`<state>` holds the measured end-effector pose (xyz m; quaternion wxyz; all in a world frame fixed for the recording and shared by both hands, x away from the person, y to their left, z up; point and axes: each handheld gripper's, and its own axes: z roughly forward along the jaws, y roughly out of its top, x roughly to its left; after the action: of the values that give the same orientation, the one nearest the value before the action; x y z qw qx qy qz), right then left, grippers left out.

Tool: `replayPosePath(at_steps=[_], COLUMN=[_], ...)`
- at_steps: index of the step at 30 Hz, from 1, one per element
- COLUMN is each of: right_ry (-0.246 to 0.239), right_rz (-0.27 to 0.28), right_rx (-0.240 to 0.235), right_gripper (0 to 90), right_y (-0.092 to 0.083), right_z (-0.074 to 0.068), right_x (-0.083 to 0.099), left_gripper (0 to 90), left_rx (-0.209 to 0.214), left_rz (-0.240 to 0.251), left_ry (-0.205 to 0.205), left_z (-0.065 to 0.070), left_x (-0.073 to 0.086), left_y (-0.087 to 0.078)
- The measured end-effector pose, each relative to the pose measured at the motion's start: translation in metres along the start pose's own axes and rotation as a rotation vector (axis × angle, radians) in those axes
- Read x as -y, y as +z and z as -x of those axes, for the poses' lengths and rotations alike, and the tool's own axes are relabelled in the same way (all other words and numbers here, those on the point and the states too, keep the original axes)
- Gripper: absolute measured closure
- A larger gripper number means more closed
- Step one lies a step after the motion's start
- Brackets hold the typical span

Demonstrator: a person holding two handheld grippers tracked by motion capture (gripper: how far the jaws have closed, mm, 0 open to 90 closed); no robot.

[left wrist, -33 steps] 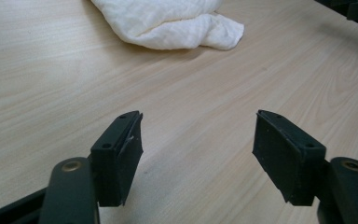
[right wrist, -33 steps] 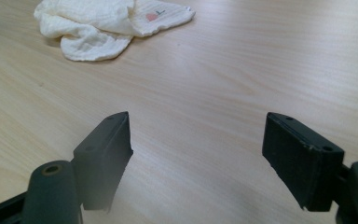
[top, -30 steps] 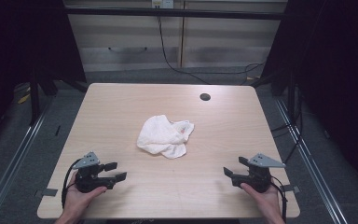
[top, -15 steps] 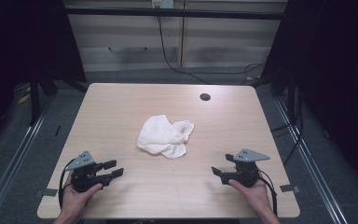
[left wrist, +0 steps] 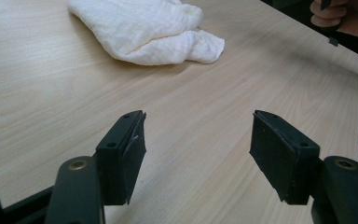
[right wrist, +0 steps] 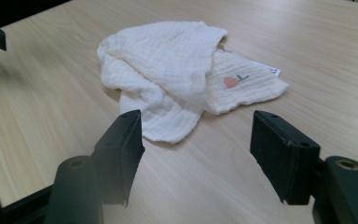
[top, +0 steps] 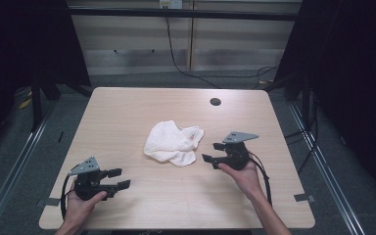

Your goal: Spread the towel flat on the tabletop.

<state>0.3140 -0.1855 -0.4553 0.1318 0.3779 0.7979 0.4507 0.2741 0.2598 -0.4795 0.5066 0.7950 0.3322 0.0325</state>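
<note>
Crumpled white muslin cloth [top: 172, 142] lies mid-table on the pale wooden table [top: 127, 112]. Right gripper [top: 214, 153] sits at its three o'clock, near it, jaws spread but just narrowing around nothing. Left gripper [top: 117, 178] waits at seven o'clock, jaws apart, just widening, empty.

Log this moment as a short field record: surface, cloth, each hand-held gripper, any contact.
surface: wooden table, round hole near its far edge
cloth: white cloth, crumpled, mid-table; small pink mark on one flap
left hand-held gripper: open, nothing between the jaws, near the table's front left corner
right hand-held gripper: open, jaws just been closing somewhat, pointing at the cloth, just short of it
contact: none with the cloth
</note>
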Motion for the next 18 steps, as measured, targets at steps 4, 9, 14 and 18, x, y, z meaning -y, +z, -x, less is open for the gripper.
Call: replayPosePath(at_steps=[4,9,14,18], right_ry=[-0.008,0.001,-0.004,0.004], right_rz=[-0.042,-0.065,-0.093,-0.136], right_rx=[-0.055,-0.095,-0.134,-0.178], right_gripper=[37.4,44.8,49.1,52.9], right_y=[0.02,0.037,0.057,0.074], right_z=[0.0,0.008,0.017,0.023], right_x=[-0.01,-0.025,-0.042,-0.053], left_gripper=[31.8,26.7,25.0,23.9], left_rx=[0.002,-0.013,-0.021,-0.023], left_rz=[-0.005,-0.009,-0.001,-0.01], left_ry=[0.0,0.009,0.015,0.015], left_z=[-0.001,0.001,0.002,0.002], left_x=[0.0,0.0,0.0,0.001], left_y=[0.001,0.001,0.001,0.001])
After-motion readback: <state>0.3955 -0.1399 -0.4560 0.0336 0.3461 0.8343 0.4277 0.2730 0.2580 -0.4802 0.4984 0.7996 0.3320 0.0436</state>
